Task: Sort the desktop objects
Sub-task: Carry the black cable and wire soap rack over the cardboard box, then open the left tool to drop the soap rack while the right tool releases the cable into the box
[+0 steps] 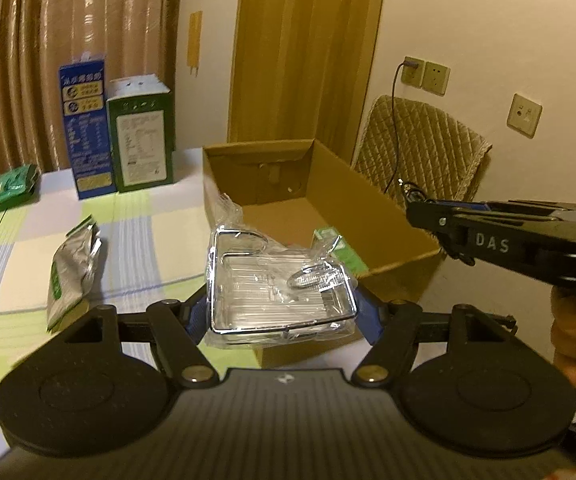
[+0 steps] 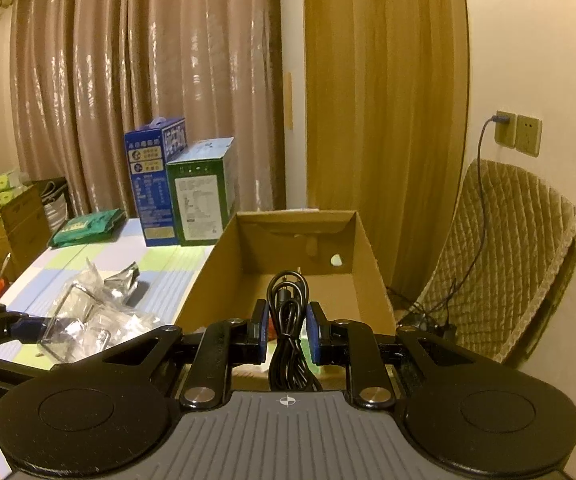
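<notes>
Left gripper (image 1: 283, 312) clamps wire rack (image 1: 279, 280) in slippery crinkly wrap, center frame: light, stiff; keep hold on rim. Right gripper (image 2: 288, 330) pinches limp black cable (image 2: 288, 312) mid-coil, before cardboard box (image 2: 368, 256).

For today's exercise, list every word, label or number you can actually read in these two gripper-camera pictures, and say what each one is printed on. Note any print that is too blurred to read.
"DAS": on the side of the right gripper, seen from the left wrist view.
"Gen": cut off at the picture edge, on the left gripper in the right wrist view.
Blue carton: Chinese print, too blurred to read.
Green carton: label too small to read.
Green packet: unreadable.
Silver pouch: unreadable.
</notes>
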Available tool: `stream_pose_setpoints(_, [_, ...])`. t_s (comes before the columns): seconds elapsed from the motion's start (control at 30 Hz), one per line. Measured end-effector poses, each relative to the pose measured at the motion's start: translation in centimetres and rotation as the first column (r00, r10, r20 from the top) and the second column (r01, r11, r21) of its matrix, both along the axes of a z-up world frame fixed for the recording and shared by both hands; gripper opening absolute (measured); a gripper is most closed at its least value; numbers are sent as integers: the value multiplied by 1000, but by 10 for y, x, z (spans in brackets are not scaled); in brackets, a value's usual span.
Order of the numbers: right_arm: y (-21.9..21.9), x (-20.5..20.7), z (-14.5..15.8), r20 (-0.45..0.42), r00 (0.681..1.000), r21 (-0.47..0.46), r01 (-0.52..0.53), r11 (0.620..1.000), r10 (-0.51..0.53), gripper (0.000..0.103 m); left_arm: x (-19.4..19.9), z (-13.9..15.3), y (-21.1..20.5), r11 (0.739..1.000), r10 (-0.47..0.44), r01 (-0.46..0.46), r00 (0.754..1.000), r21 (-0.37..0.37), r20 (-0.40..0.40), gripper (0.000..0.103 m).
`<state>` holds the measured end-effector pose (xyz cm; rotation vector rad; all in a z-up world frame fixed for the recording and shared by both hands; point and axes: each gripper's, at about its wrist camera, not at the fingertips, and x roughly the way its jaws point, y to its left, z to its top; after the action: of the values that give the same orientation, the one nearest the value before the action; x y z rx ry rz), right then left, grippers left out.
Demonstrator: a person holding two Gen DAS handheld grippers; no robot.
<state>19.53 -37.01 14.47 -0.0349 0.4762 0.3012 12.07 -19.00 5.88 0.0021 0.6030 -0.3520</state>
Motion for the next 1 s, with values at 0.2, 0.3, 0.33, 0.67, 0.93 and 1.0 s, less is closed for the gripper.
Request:
stream_pose_setpoints(0.2, [-3, 21, 2, -12, 1000, -3, 0, 1000, 0, 16, 20, 5, -10, 1000, -13, 13, 1000, 5, 11, 67])
stream_pose_setpoints(0.3, [-3, 32, 2, -14, 1000, -6, 2, 1000, -2, 16, 30, 5, -10, 1000, -13, 12, 1000, 7, 10, 67])
stream_pose_setpoints(0.33, [-3, 36, 2, -14, 1000, -7, 3, 1000, -4, 16, 34, 5, -10, 1000, -12, 12, 1000, 5, 7, 67])
stream_pose_setpoints(0.67, [-6, 60, -6, -34, 999, -10, 15, 1000, -15, 16, 67, 0, -15, 1000, -24, 23, 999, -12, -24, 67])
stream_pose_setpoints(0.93, [-13, 71, -13, -49, 998, -4, 31, 1000, -31, 16, 85, -5, -24, 999, -47, 47, 998, -10, -45, 67])
stream_pose_setpoints(1.0, [-15, 74, -13, -51, 998, -3, 35, 999, -35, 16, 89, -6, -25, 999, -52, 51, 997, -11, -48, 67])
